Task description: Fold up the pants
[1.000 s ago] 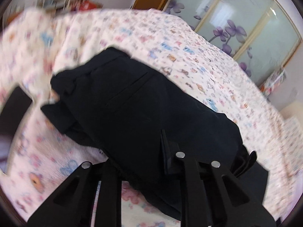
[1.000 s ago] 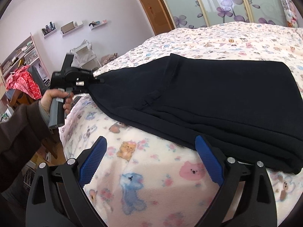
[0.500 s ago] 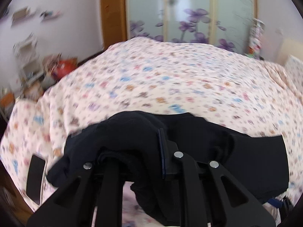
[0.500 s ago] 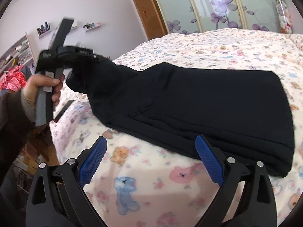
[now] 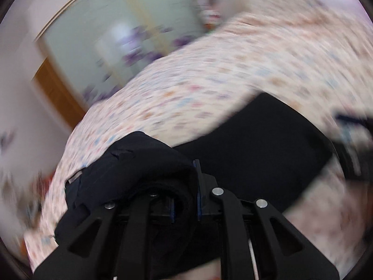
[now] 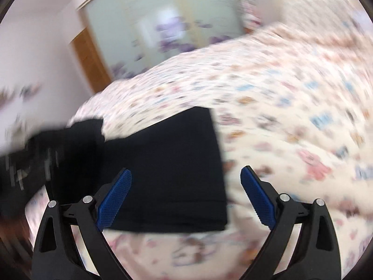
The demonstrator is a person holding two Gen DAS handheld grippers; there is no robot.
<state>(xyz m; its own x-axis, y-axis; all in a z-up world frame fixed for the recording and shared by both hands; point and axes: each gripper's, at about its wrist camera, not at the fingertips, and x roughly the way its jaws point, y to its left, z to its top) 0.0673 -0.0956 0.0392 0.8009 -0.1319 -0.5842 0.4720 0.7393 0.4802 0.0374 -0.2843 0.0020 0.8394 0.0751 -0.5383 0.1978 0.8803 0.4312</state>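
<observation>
Pants (image 6: 167,170), black, lie on a bed (image 6: 291,98) covered in a pale sheet printed with small cartoon animals. In the right wrist view the folded part is a flat dark slab with straight edges, resting on the sheet ahead of the right gripper (image 6: 185,197). That gripper's blue-padded fingers (image 6: 114,197) stand wide apart with nothing between them; the left pad shows against the near part of the cloth, the right pad against bare sheet beside the slab's right edge. At the left of the same view the fabric rises off the bed toward a blurred dark shape that is too smeared to make out. In the left wrist view the left gripper (image 5: 184,206) has its fingers closed tight on a thick bunched roll of the pants (image 5: 144,163), which mounds up over the fingers and hides most of the left one. Beyond that bundle the rest of the garment stretches away to the right across the bed (image 5: 233,81). Behind the bed stand frosted wardrobe doors (image 6: 163,23) with purple flowers. Both views are heavily motion-blurred.
</observation>
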